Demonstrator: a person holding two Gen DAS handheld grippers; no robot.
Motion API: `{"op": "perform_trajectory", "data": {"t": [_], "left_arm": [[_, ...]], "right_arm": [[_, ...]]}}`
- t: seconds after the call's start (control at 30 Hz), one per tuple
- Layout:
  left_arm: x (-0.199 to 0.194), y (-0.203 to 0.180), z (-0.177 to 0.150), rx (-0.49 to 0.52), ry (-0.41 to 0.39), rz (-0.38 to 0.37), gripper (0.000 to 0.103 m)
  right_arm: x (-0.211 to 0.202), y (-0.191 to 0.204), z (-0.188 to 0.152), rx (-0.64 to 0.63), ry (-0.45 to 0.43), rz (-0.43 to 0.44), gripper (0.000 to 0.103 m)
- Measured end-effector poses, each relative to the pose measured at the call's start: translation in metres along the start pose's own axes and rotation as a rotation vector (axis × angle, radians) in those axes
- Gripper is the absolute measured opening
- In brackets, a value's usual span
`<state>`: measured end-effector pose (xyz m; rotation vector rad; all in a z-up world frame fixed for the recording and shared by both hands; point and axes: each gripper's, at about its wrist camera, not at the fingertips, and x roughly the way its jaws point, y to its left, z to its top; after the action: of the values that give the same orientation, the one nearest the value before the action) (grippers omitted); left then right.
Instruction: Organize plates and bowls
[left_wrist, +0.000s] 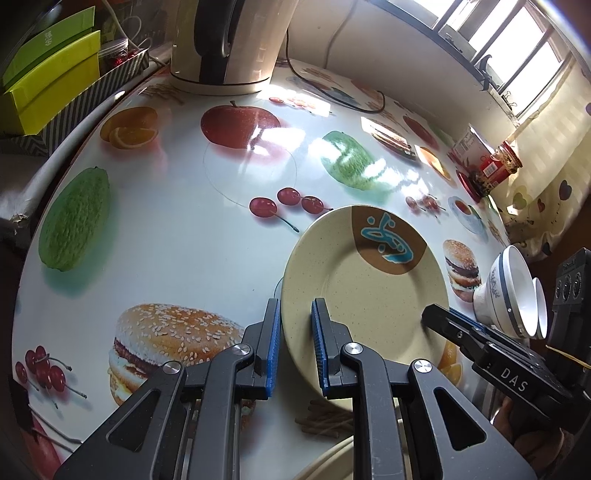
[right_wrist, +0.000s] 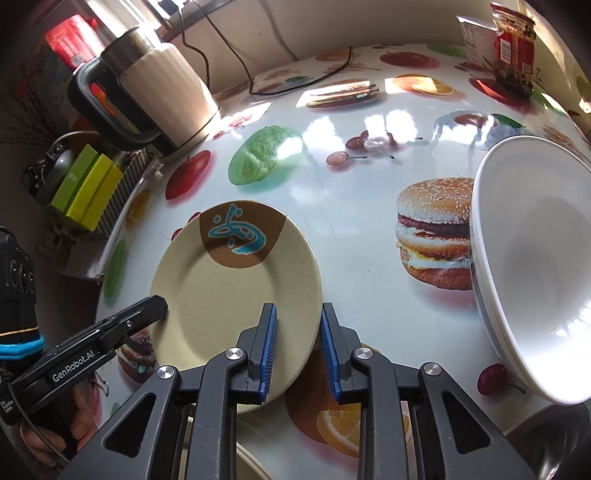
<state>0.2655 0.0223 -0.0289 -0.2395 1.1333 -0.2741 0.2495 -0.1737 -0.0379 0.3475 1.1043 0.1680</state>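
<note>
A cream plate (left_wrist: 369, 291) (right_wrist: 229, 288) with a brown patch and a blue mark sits tilted over the printed table, held from both sides. My left gripper (left_wrist: 295, 303) is shut on its left rim, one pad under the edge and one on top. On the opposite rim my right gripper (right_wrist: 298, 308) is shut the same way. Each gripper shows in the other's view: the right gripper (left_wrist: 435, 314) at the plate's right rim, the left gripper (right_wrist: 159, 303) at its left rim. Two nested white bowls (left_wrist: 513, 291) (right_wrist: 532, 266) stand to the right.
A cream kettle (left_wrist: 225, 40) (right_wrist: 159, 96) with its cord stands at the back, green boxes (left_wrist: 51, 81) to its left. A red jar (left_wrist: 506, 158) (right_wrist: 513, 48) and a carton stand at the far right. Another cream rim (left_wrist: 325, 459) shows under the grippers.
</note>
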Motion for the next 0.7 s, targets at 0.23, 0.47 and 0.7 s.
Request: {"op": "perform_trajectory", "data": {"t": [0.23,0.47,0.7], "left_arm": [[-0.009,-0.001,0.001,-0.001,-0.025,-0.007,0.017],[-0.023,-0.005,-0.003,0.007,-0.046,-0.017,0.017],[-0.041,-0.007,-0.012,0.010,-0.071,-0.028,0.017]], "right_arm": [[-0.010,0.000,0.001,0.001,-0.023,0.017,0.022],[-0.023,0.002,0.000,-0.010,-0.047,0.028,0.022],[-0.041,0.008,-0.006,-0.024,-0.074,0.047,0.022]]}}
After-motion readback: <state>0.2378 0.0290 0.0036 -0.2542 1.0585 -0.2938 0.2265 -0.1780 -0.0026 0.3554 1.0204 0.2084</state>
